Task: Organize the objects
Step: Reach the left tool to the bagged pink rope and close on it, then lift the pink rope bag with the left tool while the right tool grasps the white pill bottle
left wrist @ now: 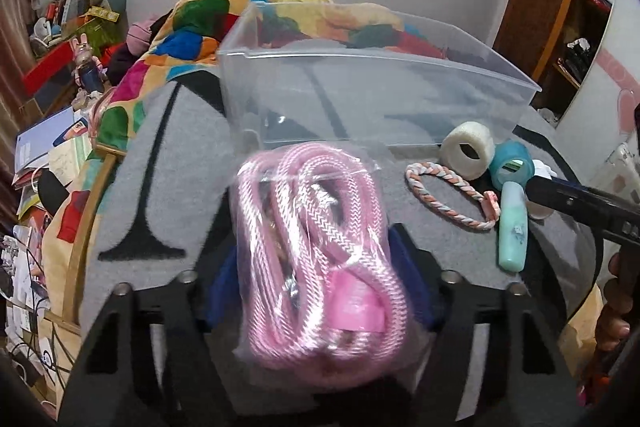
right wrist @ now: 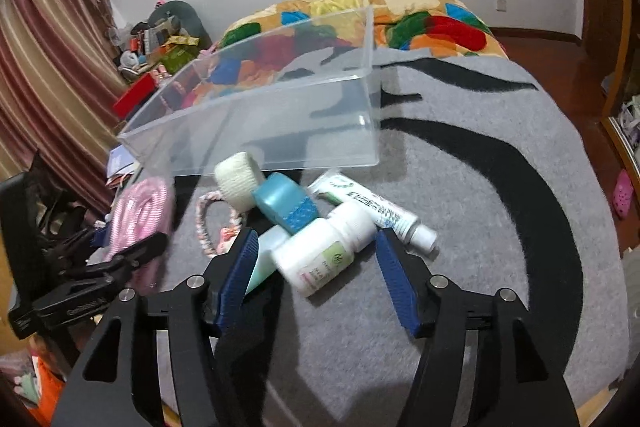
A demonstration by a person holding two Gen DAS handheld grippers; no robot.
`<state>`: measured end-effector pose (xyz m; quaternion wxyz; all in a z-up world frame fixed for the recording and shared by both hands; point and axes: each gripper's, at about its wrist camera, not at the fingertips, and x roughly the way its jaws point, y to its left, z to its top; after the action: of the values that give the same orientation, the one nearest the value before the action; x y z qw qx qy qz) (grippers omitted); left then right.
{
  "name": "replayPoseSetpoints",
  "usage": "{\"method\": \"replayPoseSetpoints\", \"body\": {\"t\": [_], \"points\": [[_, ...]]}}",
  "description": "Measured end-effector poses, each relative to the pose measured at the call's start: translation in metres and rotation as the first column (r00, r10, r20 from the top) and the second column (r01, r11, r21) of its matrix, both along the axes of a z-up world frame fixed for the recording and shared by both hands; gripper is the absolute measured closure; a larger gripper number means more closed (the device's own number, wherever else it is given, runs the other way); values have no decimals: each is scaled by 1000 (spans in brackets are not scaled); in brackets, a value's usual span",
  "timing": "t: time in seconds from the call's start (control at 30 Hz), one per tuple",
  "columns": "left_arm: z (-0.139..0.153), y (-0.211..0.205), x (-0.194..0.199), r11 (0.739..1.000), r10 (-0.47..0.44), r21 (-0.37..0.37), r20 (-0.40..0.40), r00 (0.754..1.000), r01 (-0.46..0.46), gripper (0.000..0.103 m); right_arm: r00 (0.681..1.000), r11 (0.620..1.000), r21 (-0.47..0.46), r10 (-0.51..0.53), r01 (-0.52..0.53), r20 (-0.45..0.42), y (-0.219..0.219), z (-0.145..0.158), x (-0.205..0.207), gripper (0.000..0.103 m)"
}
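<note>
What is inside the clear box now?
The clear box holds no object: only the grey blanket shows through its floor. Its left end lies partly outside both views.

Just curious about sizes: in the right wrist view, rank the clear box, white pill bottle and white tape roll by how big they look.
1. clear box
2. white pill bottle, though nearness inflates it
3. white tape roll

Storage box (right wrist: 280, 115): clear, smooth, glossy plastic; pink cord (left wrist: 320, 259): woven, in glossy crinkled film. Blanket (right wrist: 480, 227): grey, matt, fuzzy cloth; white bottle (right wrist: 324, 255): smooth plastic with paper label. Bandage roll (left wrist: 468, 149): white, rough gauze-like weave.
</note>
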<state>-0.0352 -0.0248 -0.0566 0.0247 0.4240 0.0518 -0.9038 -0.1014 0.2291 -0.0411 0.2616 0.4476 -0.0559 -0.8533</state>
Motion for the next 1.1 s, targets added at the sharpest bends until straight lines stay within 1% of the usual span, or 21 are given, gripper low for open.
{"method": "replayPoseSetpoints", "body": {"t": [0.07, 0.1, 0.27, 0.37, 0.63, 0.77, 0.87, 0.97, 1.1], "points": [[1, -5, 3, 1000, -1, 12, -7, 1000, 1, 44, 1000, 1000, -2, -14, 14, 6, 2, -3, -2, 52], [2, -5, 5, 1000, -3, 12, -11, 1000, 3, 45, 1000, 1000, 0, -14, 14, 2, 3, -2, -2, 52], [10, -1, 21, 999, -16, -39, -57, 998, 13, 50, 999, 999, 32, -3, 4, -43, 6, 2, 6, 52], [20, -3, 30, 999, -23, -37, -87, 996, 20, 53, 998, 999, 46, 9, -6, -69, 8, 7, 15, 52], [61, -4, 36, 999, -32, -19, -192, 981, 29, 53, 985, 999, 21, 34, -31, -172, 9, 44, 31, 52], [82, -8, 28, 999, -34, 6, -233, 972, 36, 53, 973, 999, 12, 40, -38, -227, 1, 64, 29, 52], [96, -10, 18, 999, -34, 9, -260, 965, 37, 53, 963, 999, 10, 44, -43, -265, -7, 78, 23, 52], [106, -12, 5, 999, -40, 23, -271, 962, 48, 53, 953, 999, 18, 38, -34, -301, -16, 89, 13, 52], [116, -16, -16, 998, -36, 46, -277, 960, 50, 53, 950, 999, 7, 35, -35, -311, -26, 98, -3, 52]]}}
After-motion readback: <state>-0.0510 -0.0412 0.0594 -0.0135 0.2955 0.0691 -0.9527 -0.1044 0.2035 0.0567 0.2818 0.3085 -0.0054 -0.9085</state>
